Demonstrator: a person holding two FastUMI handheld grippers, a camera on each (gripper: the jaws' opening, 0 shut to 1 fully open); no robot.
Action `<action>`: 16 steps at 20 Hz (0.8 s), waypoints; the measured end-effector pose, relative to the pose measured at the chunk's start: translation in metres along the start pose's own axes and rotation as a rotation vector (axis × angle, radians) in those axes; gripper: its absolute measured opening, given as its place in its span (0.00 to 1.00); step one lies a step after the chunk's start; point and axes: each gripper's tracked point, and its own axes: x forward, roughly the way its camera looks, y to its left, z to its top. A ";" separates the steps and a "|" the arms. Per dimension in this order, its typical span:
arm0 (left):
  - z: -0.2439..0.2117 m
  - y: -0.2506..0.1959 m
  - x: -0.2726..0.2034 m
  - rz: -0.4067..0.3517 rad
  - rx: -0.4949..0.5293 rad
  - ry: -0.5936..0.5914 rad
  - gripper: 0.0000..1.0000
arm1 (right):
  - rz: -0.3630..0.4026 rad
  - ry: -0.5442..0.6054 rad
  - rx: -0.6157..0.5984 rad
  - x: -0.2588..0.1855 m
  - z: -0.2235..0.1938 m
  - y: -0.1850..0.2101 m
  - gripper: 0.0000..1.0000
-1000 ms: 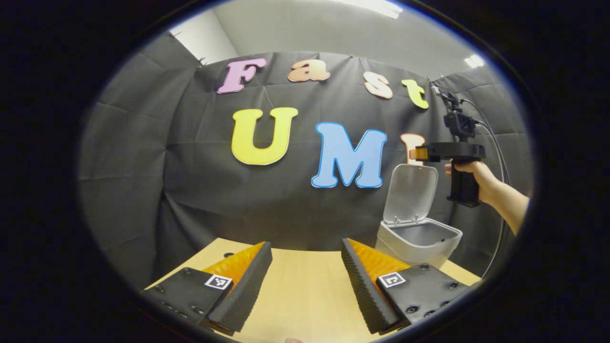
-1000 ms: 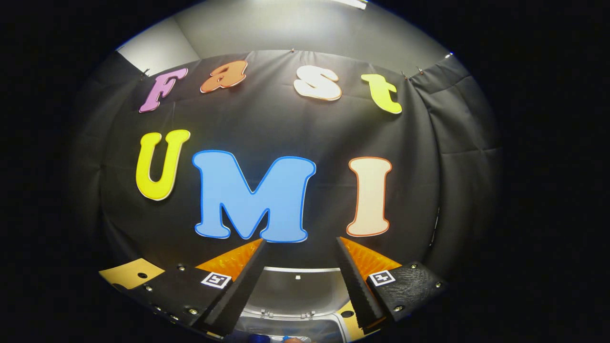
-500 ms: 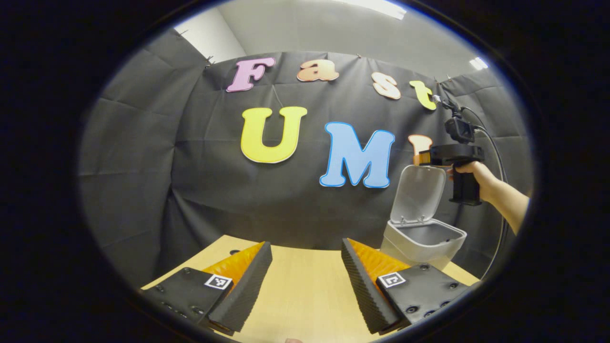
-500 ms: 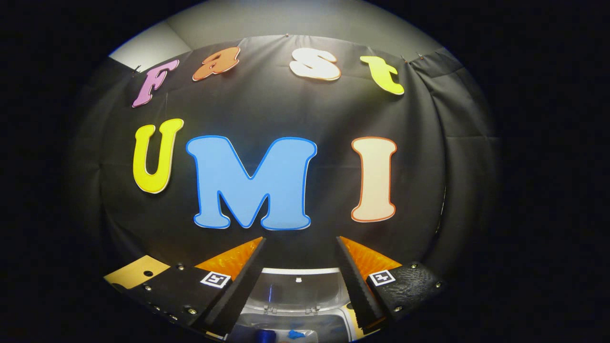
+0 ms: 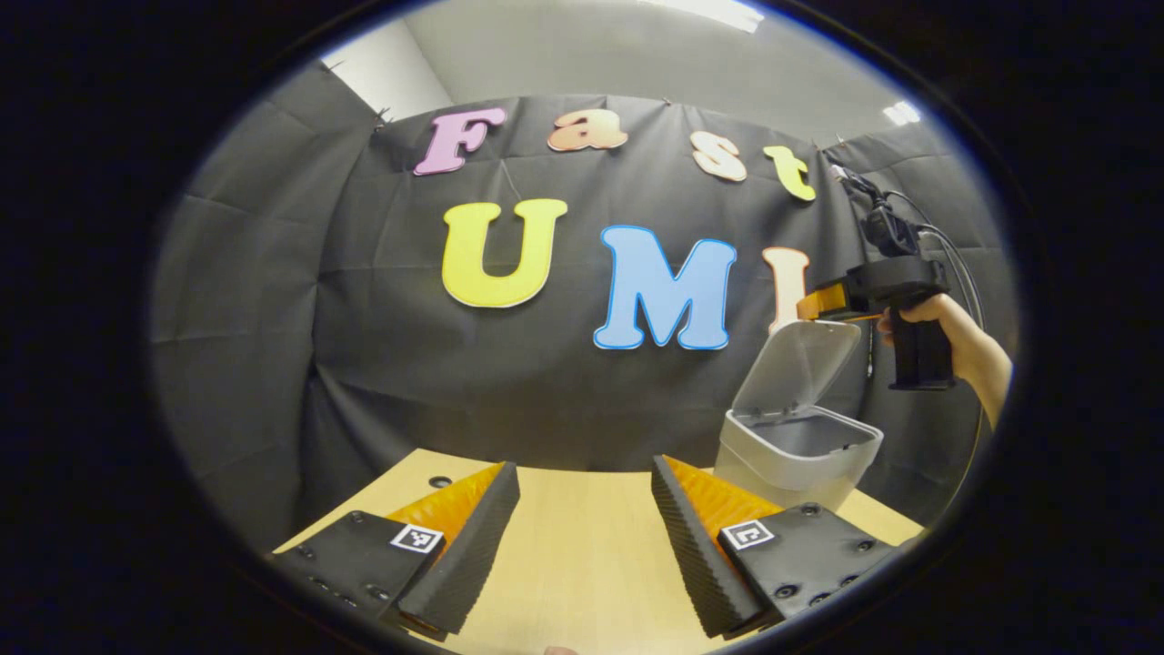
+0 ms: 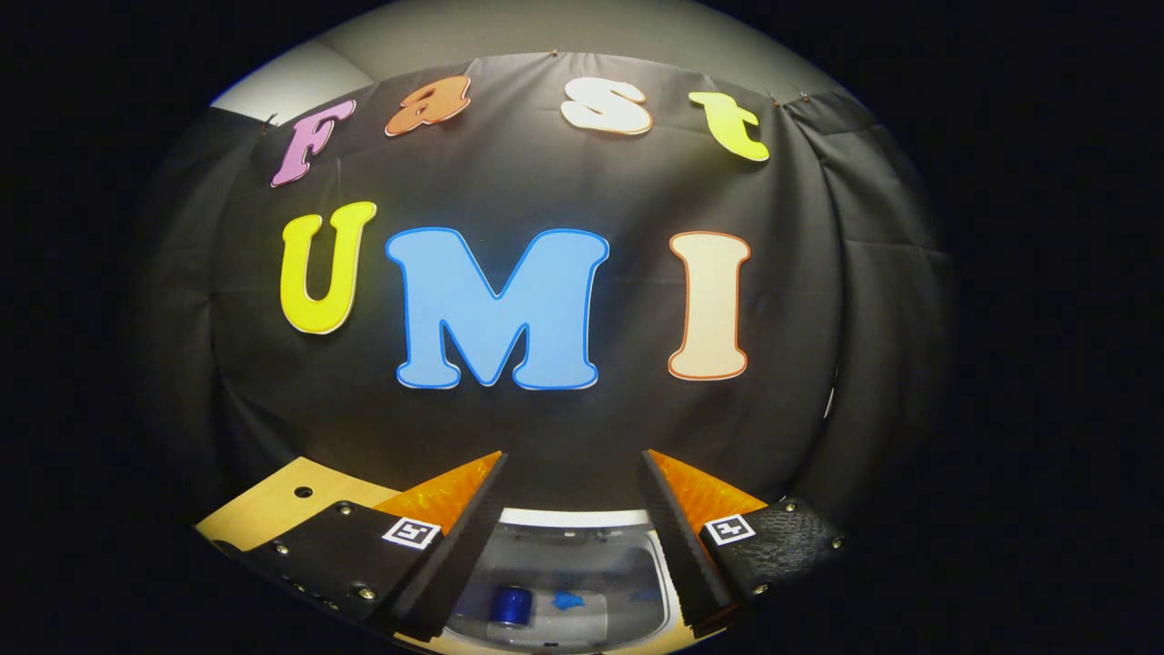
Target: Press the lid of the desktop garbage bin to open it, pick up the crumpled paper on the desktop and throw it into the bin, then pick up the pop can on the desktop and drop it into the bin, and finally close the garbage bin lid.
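The grey desktop bin (image 5: 789, 459) stands at the right of the wooden table (image 5: 573, 564). Its lid (image 5: 798, 362) is raised and leans forward over the opening. My right gripper (image 5: 807, 307), held by a hand (image 5: 950, 332), is at the lid's top edge; contact is unclear. In the right gripper view that gripper (image 6: 573, 491) is open, and between its fingers I look down past the lid's edge (image 6: 573, 518) into the bin, where a blue pop can (image 6: 512, 605) lies. My left gripper (image 5: 582, 509) is open over the table with nothing between its fingers.
A small hole (image 5: 440, 481) marks the table near its far left corner. A cable (image 5: 955, 255) loops from the right gripper's back. The table's corner (image 6: 264, 505) shows at the lower left of the right gripper view.
The lid has tipped forward from nearly upright to a slant. The right gripper has moved over its top edge and tilted down, bringing the can in the bin into its view. The left gripper stayed in place.
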 end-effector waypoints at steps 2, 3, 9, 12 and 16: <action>-0.002 -0.004 0.000 -0.012 0.006 -0.001 0.95 | 0.000 0.021 -0.002 -0.009 -0.010 0.001 0.90; -0.002 -0.006 0.000 -0.017 0.008 -0.001 0.95 | 0.002 0.034 0.004 -0.013 -0.016 0.002 0.90; -0.005 -0.010 0.001 -0.027 0.015 0.005 0.95 | 0.031 0.112 0.078 -0.025 -0.057 0.008 0.90; -0.007 -0.011 0.000 -0.029 0.018 0.010 0.95 | 0.034 0.136 0.076 -0.029 -0.072 0.009 0.90; -0.011 -0.011 0.000 -0.028 0.014 0.016 0.95 | 0.026 0.154 0.071 -0.034 -0.088 0.010 0.90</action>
